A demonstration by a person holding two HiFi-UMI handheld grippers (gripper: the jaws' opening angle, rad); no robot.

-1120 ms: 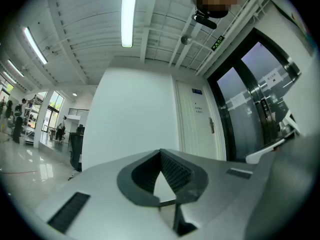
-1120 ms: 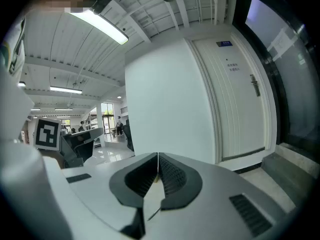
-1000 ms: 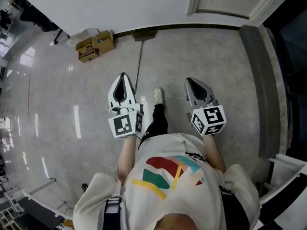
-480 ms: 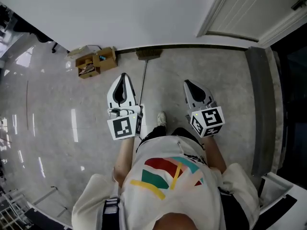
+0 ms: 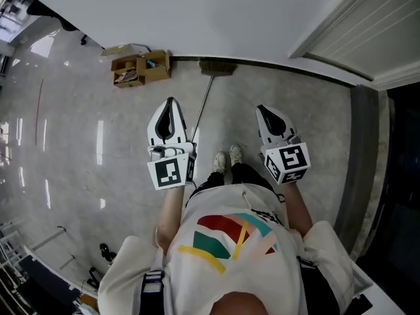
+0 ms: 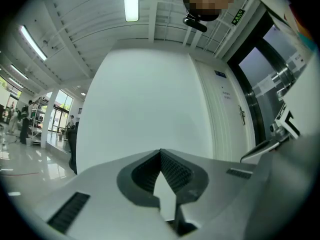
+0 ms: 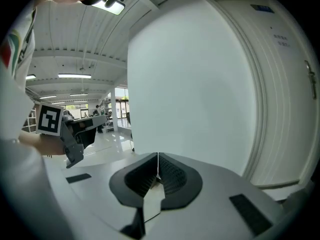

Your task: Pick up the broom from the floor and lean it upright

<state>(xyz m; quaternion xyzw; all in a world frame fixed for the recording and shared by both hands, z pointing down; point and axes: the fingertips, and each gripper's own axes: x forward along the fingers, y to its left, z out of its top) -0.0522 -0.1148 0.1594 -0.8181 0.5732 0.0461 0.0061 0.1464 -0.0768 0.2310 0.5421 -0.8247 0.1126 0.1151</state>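
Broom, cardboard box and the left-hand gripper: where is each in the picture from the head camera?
broom [image 5: 204, 105]: head view, middle of its handle.
cardboard box [image 5: 140, 70]: head view, its open top.
left gripper [image 5: 170, 102]: head view, tip of its closed jaws.

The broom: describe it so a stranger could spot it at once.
Follow the base of the white wall along the grey floor. Right of the open cardboard box lies the broom, brush head at the wall. Only it has a long thin handle, pointing toward the person's shoes.

The broom [image 5: 205, 104] lies on the floor [image 5: 98, 110], head by the wall [image 5: 197, 18].
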